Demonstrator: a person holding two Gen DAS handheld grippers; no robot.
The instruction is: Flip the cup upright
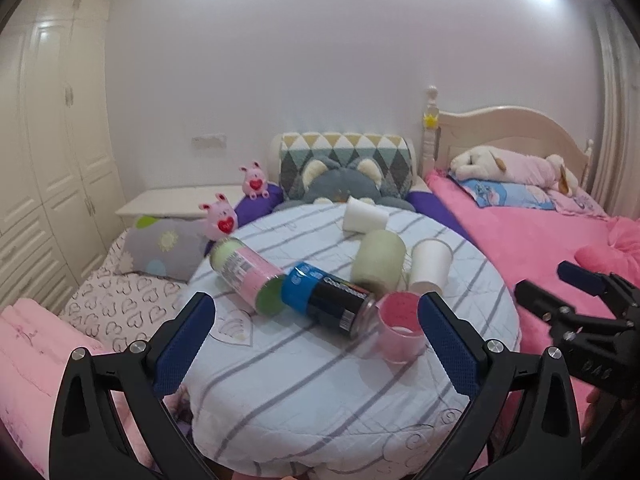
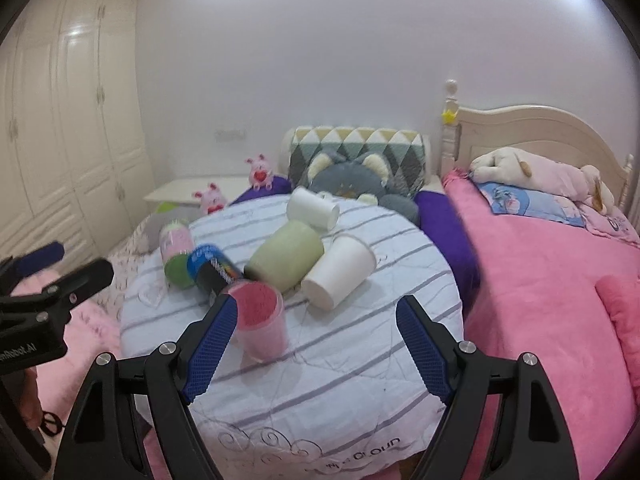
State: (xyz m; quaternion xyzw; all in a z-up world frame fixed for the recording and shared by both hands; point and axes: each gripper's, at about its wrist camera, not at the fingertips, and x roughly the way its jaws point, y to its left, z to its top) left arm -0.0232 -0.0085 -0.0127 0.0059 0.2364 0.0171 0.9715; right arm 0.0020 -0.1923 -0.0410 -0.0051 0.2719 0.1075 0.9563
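White paper cup (image 2: 340, 276): likeliest target, a judgement only, since several vessels lie toppled. It rests on its side on the cloth-covered round worktop (image 2: 320, 380), base toward the right camera, mouth pointing away and to the right.
Right gripper (image 2: 318, 304): jaws spread wide, holding nothing. The paper cup lies straight ahead, just beyond the tips, with its long axis slanting across the gap.
Left gripper (image 1: 316, 300): jaws also spread and empty. The paper cup sits farther off, ahead and to the right, so the right hand is nearer.
Pink translucent cup (image 2: 260, 320): stands beside the right gripper's left finger. I cannot tell whether its mouth faces up or down.
Black-and-blue can (image 1: 332, 300): on its side, touching the pink cup.
Green cup (image 2: 286, 256): toppled, touching the paper cup's left flank, which crowds a grasp there.
White mug (image 2: 312, 208): toppled at the far edge, handle side blurred.
Hidden: the paper cup's mouth is unseen from the right, and the frames are soft.
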